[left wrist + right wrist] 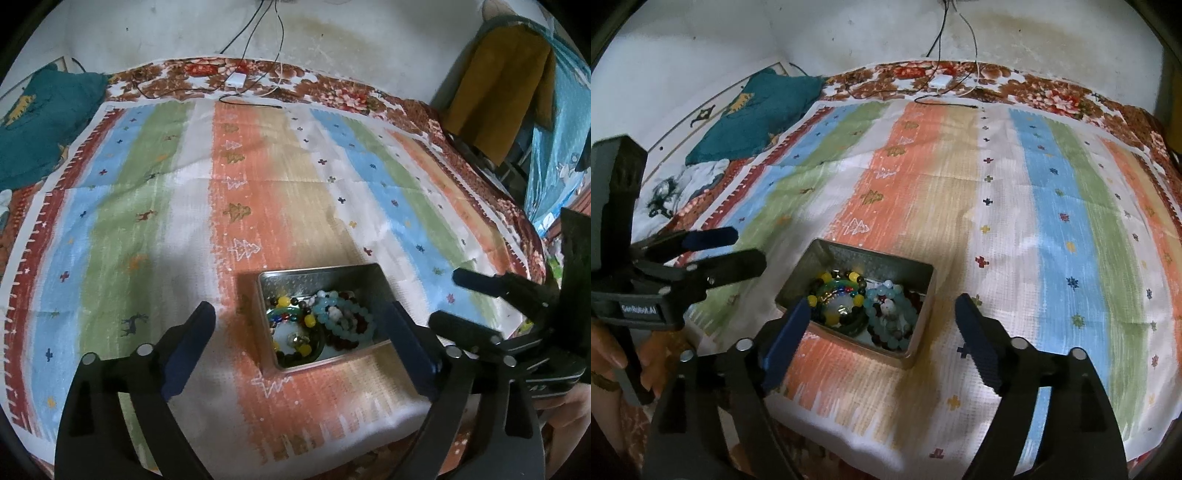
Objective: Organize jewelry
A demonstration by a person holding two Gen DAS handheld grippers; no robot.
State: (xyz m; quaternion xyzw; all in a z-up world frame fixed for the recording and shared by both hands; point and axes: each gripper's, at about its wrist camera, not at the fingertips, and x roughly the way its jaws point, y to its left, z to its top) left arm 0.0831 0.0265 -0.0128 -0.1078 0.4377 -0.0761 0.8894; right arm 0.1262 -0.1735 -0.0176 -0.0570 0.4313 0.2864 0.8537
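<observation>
An open rectangular metal tin (314, 270) (925, 295) sits on the striped cloth near its front edge. Inside lie several beaded bracelets: a pale blue one (345, 314) (875, 295), a dark red one (341, 341), and a multicoloured one with yellow beads (283, 302) (824, 277). My left gripper (299, 315) (746, 246) is open, its blue-padded fingers standing either side of the tin with nothing between the pads. My right gripper (882, 304) (448, 297) is open too, held just in front of the tin. Neither gripper touches the tin or the beads.
The striped cloth (155, 206) lies over a floral bedsheet (343, 94). A teal garment (40, 114) lies at the far left. A white charger (236, 79) with cables rests by the wall. Clothes (498, 88) hang at the right. A hand (605, 354) holds the left gripper.
</observation>
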